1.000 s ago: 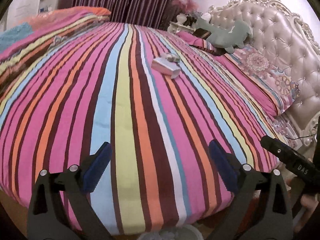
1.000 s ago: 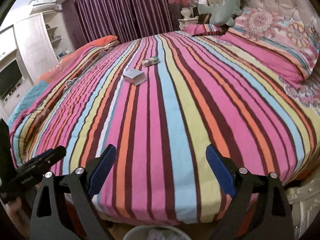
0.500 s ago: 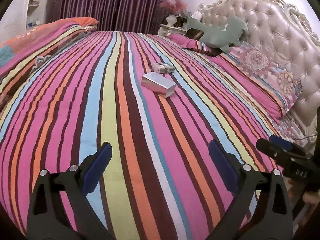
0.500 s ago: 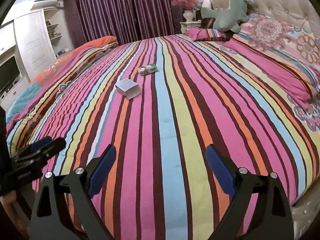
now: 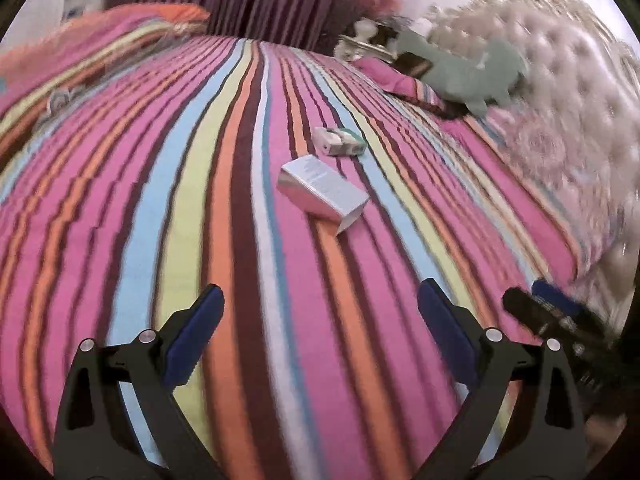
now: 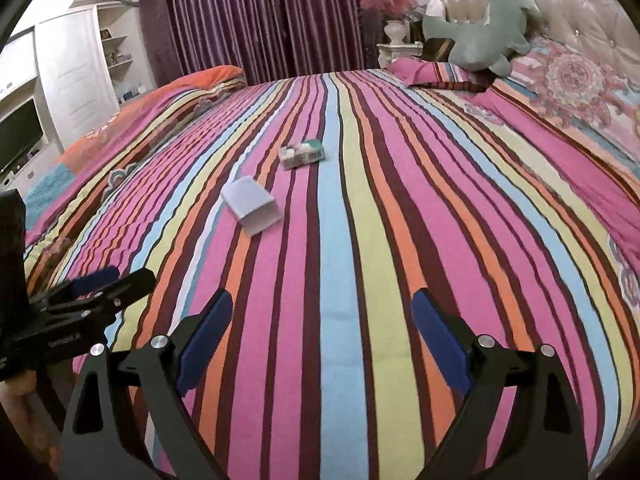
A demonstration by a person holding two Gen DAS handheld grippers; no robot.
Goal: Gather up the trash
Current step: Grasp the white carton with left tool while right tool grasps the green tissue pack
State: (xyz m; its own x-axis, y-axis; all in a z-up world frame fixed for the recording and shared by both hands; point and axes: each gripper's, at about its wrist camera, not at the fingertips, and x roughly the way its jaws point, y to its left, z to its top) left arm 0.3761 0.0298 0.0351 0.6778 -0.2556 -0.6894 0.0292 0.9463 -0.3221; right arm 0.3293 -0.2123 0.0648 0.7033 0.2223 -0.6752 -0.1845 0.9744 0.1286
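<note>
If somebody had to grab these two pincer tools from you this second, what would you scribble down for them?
Left gripper: open, empty, above the striped bedspread.
Right gripper: open, empty, alongside the left one.
Trash: a white box lies on the bed ahead, nearer the left gripper; a green-and-white pack lies just beyond it, apart from it.
Done: nothing picked up yet.
Left: reach and grip the box, then the pack, and bin both. No bin shows in either view now.

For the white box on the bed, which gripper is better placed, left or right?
Probably the left gripper: the white box lies almost straight ahead of its open jaws. For the right gripper, also open, the box sits off to the left.
</note>
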